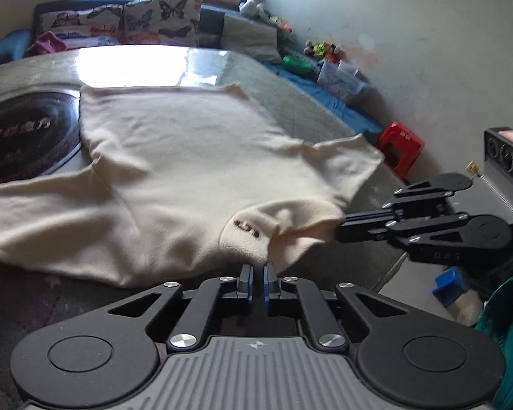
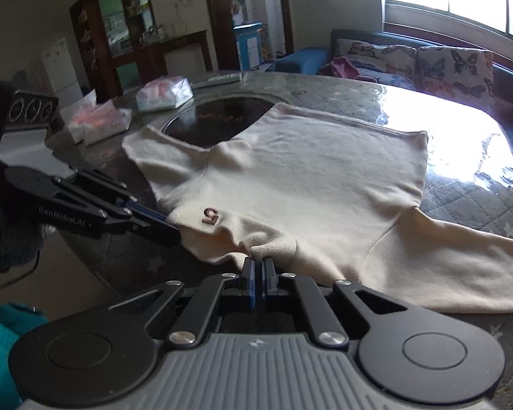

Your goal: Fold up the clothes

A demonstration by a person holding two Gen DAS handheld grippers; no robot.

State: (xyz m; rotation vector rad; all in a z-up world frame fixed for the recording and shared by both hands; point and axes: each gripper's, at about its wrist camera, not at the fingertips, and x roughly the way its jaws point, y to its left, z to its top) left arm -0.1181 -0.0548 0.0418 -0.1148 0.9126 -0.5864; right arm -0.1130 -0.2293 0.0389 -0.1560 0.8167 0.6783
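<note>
A cream sweater (image 1: 188,157) (image 2: 307,171) lies spread flat on the quilted table (image 1: 290,102) (image 2: 461,198), its collar toward me and both sleeves out to the sides. A small red-brown logo (image 1: 246,227) (image 2: 211,216) marks the collar. My left gripper (image 1: 258,268) is shut on the collar's near edge; in the right wrist view the left gripper (image 2: 176,230) comes in from the left. My right gripper (image 2: 258,263) is shut on the fabric at the neckline; in the left wrist view the right gripper (image 1: 342,230) bites the sweater's edge from the right.
A black round inset (image 1: 17,136) (image 2: 219,123) sits in the table, partly under the sweater. Tissue packs (image 2: 164,94) lie at the table's far left. A sofa with butterfly cushions (image 1: 119,24) stands behind. A red stool (image 1: 398,147) and a blue box (image 1: 449,285) are on the floor.
</note>
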